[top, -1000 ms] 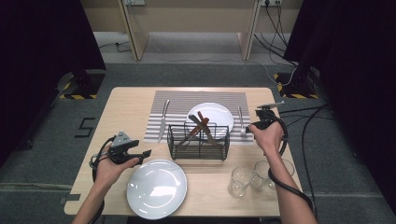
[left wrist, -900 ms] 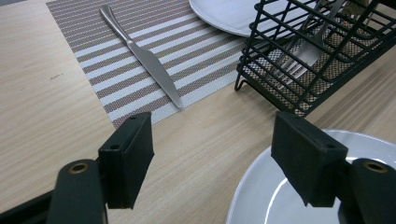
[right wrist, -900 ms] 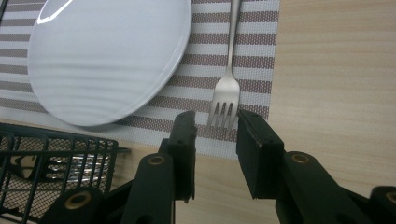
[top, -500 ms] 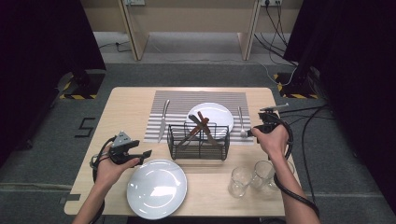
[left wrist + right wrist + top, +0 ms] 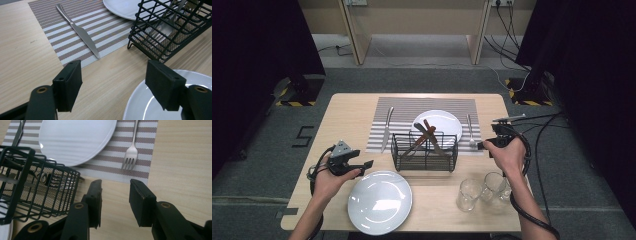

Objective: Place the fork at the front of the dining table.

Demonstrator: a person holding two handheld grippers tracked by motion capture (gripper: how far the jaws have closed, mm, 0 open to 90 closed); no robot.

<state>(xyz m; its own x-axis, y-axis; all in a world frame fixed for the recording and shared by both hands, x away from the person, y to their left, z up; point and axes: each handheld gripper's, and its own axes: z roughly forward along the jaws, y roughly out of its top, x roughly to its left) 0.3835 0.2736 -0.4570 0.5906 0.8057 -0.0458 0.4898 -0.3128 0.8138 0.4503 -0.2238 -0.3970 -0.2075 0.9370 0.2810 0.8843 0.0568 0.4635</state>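
Observation:
My right gripper (image 5: 482,145) (image 5: 116,192) hovers open just off the near right corner of the striped placemat (image 5: 404,107). Its jaws have just been opening, with nothing between them. A fork (image 5: 470,131) (image 5: 131,155) lies flat on the placemat right ahead of it, tines toward me, beside a white plate (image 5: 447,122) (image 5: 75,137). My left gripper (image 5: 364,164) (image 5: 114,75) stands open over bare wood, between a knife (image 5: 386,129) (image 5: 80,32) on the placemat's left side and a second white plate (image 5: 379,202) (image 5: 136,105) near the front edge.
A black wire basket (image 5: 424,155) (image 5: 165,30) (image 5: 32,190) holding several pieces of cutlery stands mid-table, between the two plates. Two clear glasses (image 5: 469,194) (image 5: 494,186) stand at the front right, close under my right forearm. Cables trail off the table's right side.
My right hand has drawn back from the fork toward the front right, and its jaws stand wider. The fork stays on the placemat. The left hand has not moved.

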